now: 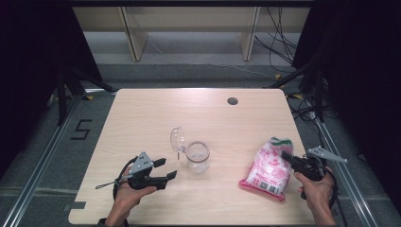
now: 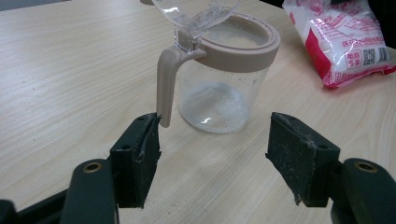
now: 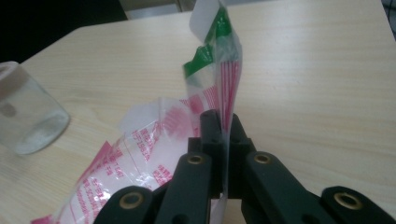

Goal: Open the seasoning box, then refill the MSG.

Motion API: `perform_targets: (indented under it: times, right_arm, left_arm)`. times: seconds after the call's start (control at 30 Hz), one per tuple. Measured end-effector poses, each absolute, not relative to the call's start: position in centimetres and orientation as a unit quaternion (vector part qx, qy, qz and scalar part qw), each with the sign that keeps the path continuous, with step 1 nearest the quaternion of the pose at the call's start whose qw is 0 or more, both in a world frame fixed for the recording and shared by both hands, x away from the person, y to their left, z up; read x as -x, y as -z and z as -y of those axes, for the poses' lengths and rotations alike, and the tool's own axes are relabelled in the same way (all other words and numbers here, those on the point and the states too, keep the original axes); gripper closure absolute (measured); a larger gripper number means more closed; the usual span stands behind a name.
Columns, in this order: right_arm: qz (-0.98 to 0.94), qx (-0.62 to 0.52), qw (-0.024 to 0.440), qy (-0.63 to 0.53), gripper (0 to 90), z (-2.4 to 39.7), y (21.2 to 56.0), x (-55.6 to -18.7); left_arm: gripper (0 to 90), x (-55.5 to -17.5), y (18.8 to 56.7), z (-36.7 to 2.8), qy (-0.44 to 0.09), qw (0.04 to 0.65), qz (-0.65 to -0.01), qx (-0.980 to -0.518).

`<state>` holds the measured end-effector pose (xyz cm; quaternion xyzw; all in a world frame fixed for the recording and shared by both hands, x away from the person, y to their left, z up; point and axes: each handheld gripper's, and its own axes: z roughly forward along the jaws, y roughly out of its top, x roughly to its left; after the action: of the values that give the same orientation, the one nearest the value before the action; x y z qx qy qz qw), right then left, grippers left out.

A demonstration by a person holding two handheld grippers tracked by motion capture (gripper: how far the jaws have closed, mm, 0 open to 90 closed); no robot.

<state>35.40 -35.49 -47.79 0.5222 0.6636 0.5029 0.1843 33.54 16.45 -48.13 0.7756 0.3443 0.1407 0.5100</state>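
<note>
High view takes in the whole pale wooden tabletop (image 1: 142, 113), with the pink-and-white plastic bag of white grains (image 1: 269, 170) lying near its right edge and the clear glass jar with a beige collar and flipped-up clear lid (image 1: 197, 157) at the middle. Right gripper view adds that the right gripper (image 3: 223, 125) has its fingers pinched tight on the bag's green-striped top edge. Left gripper view shows the left gripper (image 2: 212, 144) level, fingers spread wide and empty, just short of the jar's beige handle (image 2: 166, 84).
</note>
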Motion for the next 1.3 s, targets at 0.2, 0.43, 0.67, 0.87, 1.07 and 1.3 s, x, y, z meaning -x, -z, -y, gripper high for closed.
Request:
perform_targets:
  times: [0.2,0.43,0.67,0.87,1.07,1.3]
  right_arm:
    - [-0.666,-0.493,0.202,-0.521,90.0,34.8,46.5,-34.2]
    - [-0.661,-0.477,0.19,-0.547,90.0,34.3,45.6,-33.7]
    - [-0.664,-0.463,0.195,-0.554,90.0,33.0,44.3,-33.1]
    - [-0.668,-0.44,0.18,-0.573,90.0,32.1,43.1,-32.6]
    - [-0.661,-0.424,0.163,-0.597,90.0,31.2,42.3,-32.4]
    - [-0.693,-0.414,0.153,-0.57,90.0,29.6,40.5,-32.5]
  left_arm:
    - [33.8,-33.4,48.0,-16.4,-0.14,0.512,-0.343,-0.775]
    - [33.8,-33.0,47.6,-15.8,-0.141,0.514,-0.334,-0.777]
    - [33.8,-32.4,47.7,-14.6,-0.138,0.509,-0.318,-0.788]
    - [33.2,-31.1,47.5,-12.0,-0.146,0.491,-0.28,-0.812]
    - [32.7,-31.0,47.2,-10.6,-0.155,0.48,-0.254,-0.825]
    - [33.5,-31.1,48.3,-8.2,-0.158,0.459,-0.223,-0.845]
